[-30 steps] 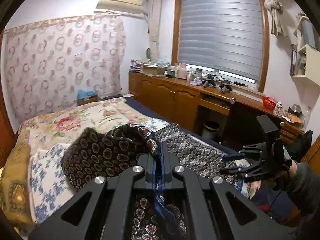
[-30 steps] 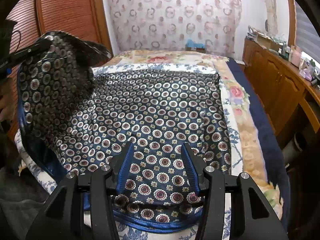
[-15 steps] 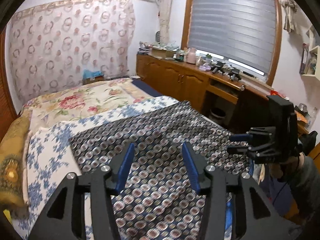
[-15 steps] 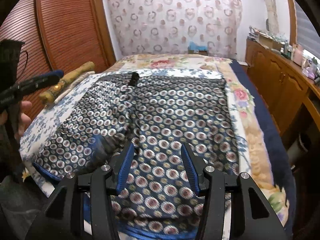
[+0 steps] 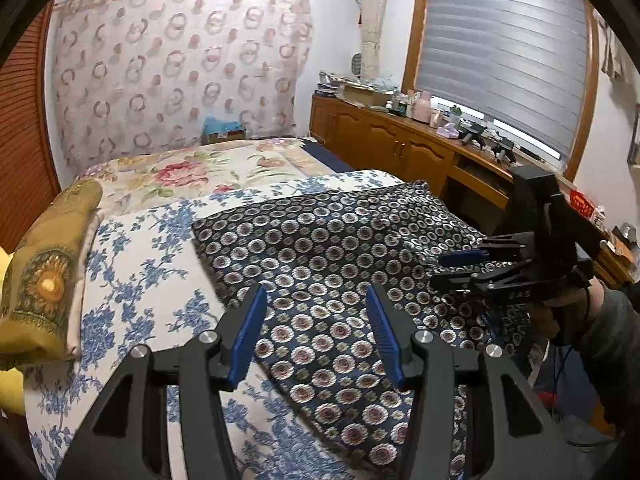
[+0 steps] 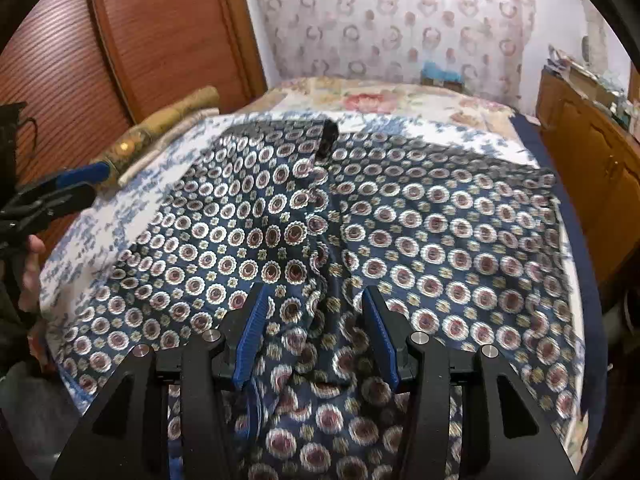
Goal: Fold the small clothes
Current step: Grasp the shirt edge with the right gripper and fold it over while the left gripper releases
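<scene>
A dark navy garment (image 5: 340, 248) with round medallion prints lies spread over the bed. In the left wrist view my left gripper (image 5: 316, 320) hovers open above its near left part, with nothing between the blue pads (image 5: 246, 332). My right gripper (image 5: 448, 270) shows at the right, held by a hand over the garment's right edge. In the right wrist view the right gripper (image 6: 316, 320) is open low over the garment (image 6: 440, 240). A rumpled crease of cloth runs up between its fingers, which do not press on it. The left gripper (image 6: 76, 186) is at the left edge.
The garment rests on a white sheet with blue flowers (image 5: 140, 260). A folded yellow cloth (image 5: 44, 272) lies along the bed's left side. A wooden cabinet (image 5: 380, 140) with clutter runs along the right wall, and a wooden sliding door (image 6: 140, 40) stands at the left.
My left gripper was shut on a lifted flap of the garment. It has opened and sunk, and the flap now lies flat. The right gripper has slid over the cloth, staying open.
</scene>
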The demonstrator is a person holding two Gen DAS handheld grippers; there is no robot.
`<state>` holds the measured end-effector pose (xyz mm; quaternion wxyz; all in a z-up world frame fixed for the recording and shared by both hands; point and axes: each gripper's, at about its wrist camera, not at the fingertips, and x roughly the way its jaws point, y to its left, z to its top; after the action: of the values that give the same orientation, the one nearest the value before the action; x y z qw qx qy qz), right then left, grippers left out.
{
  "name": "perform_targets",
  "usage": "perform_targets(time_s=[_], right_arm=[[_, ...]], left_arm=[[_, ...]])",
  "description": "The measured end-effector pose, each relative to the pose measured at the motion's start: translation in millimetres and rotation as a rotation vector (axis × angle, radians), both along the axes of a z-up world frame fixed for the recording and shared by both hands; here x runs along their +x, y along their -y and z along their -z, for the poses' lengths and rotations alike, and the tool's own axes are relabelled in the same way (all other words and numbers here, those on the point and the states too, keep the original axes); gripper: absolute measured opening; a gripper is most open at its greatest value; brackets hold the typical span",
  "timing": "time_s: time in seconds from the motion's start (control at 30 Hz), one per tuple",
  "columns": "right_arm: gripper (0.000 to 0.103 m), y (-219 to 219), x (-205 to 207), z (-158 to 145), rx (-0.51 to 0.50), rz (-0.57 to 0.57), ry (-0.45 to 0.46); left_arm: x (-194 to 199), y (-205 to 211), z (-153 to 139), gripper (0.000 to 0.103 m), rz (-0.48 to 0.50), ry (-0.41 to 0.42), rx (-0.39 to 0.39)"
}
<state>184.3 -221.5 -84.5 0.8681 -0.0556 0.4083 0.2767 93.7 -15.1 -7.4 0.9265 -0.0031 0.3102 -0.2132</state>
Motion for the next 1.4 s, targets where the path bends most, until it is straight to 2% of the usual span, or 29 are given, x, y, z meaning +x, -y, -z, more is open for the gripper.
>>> perform_targets(time_s=[0.17, 0.27, 0.3, 0.43, 0.53, 0.67, 0.97, 1.1, 1.27, 1.33, 1.4], right_arm=[[0.044, -11.4, 9.2, 10.0, -0.018, -0.019, -0.033], [0.026, -13.5, 7.9, 11.4, -0.022, -0.034, -0.035], [0.006, -13.8, 6.5, 11.0, -0.023, -0.038, -0.029], [0.002, -7.0, -6.6, -0.4, 0.037, -0.049, 0.029], [0.001, 6.5, -18.4, -13.7, 0.06, -0.029, 0.079], [0.001, 31.4, -32.4, -22.1, 0.059, 0.011, 0.099], [0.001, 112.5, -56.2, -36.2, 0.013, 0.188, 0.138], [0.003, 133.3, -57.1, -37.1, 0.028, 0.216, 0.112], [0.016, 130.2, -54.3, -36.9, 0.017, 0.196, 0.1], [0.031, 129.7, -51.6, -43.9, 0.026, 0.192, 0.116], [0.037, 130.3, -47.4, -53.2, 0.035, 0.19, 0.136]], left_arm=[[-1.7, -6.9, 3.6, 0.05, -0.027, 0.007, 0.01], [-0.9, -7.2, 5.9, 0.05, -0.024, 0.0, 0.005], [-0.2, -8.0, 7.2, 0.05, -0.023, -0.001, 0.004], [0.8, -4.5, 9.6, 0.05, -0.018, -0.006, 0.001], [1.3, -1.8, 10.0, 0.05, -0.011, -0.006, 0.002], [0.2, 3.8, 9.4, 0.05, 0.006, -0.005, 0.004], [1.3, 13.4, 6.2, 0.05, 0.028, 0.0, 0.004], [4.0, 17.7, 7.6, 0.05, 0.035, -0.004, 0.003], [10.9, 25.2, 9.6, 0.05, 0.039, -0.017, 0.019], [13.7, 27.9, 9.7, 0.05, 0.042, -0.019, 0.028], [20.3, 32.1, 9.0, 0.051, 0.049, -0.023, 0.038]])
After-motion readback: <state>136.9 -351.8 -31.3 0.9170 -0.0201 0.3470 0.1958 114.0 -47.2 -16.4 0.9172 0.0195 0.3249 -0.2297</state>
